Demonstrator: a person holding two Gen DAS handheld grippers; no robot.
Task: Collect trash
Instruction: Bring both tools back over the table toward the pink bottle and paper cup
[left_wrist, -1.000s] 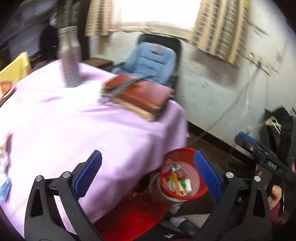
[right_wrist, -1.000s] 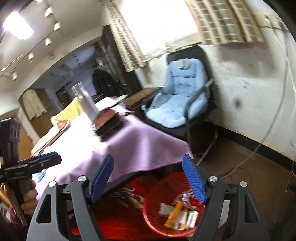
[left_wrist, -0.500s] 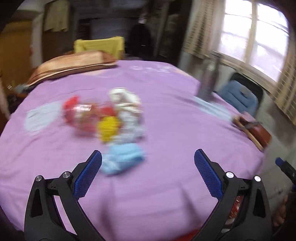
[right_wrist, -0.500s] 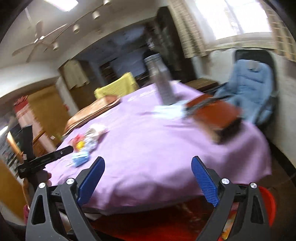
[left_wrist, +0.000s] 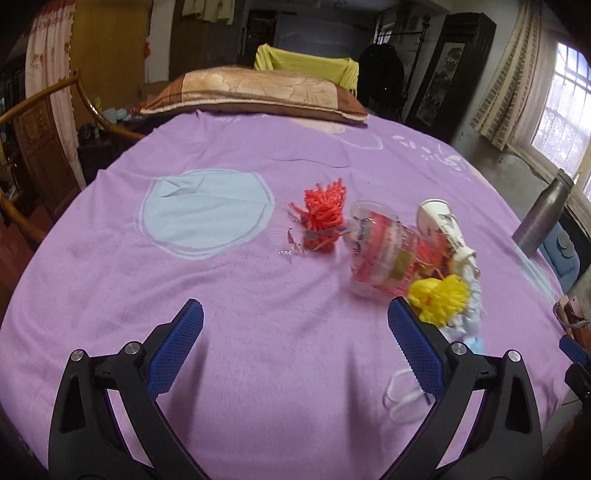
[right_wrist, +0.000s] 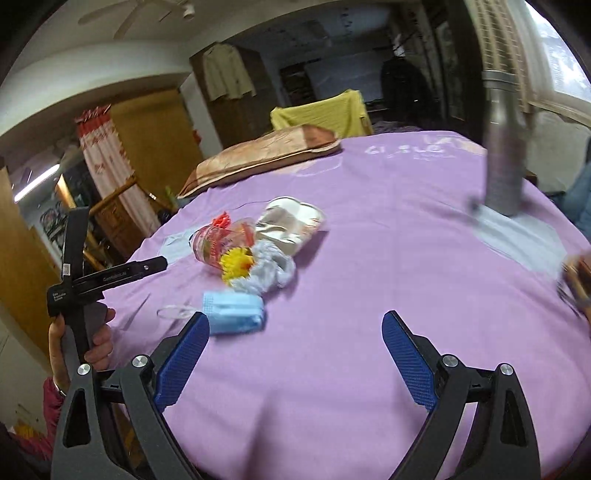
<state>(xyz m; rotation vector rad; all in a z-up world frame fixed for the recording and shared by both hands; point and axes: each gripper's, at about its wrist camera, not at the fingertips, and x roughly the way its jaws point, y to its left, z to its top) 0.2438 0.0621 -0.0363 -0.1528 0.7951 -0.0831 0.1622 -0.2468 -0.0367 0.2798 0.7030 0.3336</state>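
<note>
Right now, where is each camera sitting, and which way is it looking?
Left wrist: rides the left gripper, looking down over the purple table at the plastic cup; its open fingers show.
Right wrist: rides the right gripper, facing the blue mask; its fingers and the person's left hand show.
Both see the cup, yellow pom-pom and steel bottle.

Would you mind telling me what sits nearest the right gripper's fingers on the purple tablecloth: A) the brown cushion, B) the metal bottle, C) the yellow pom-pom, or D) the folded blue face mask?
D: in the right wrist view the blue face mask lies just beyond one of the right gripper's fingers, closer than anything else.
</note>
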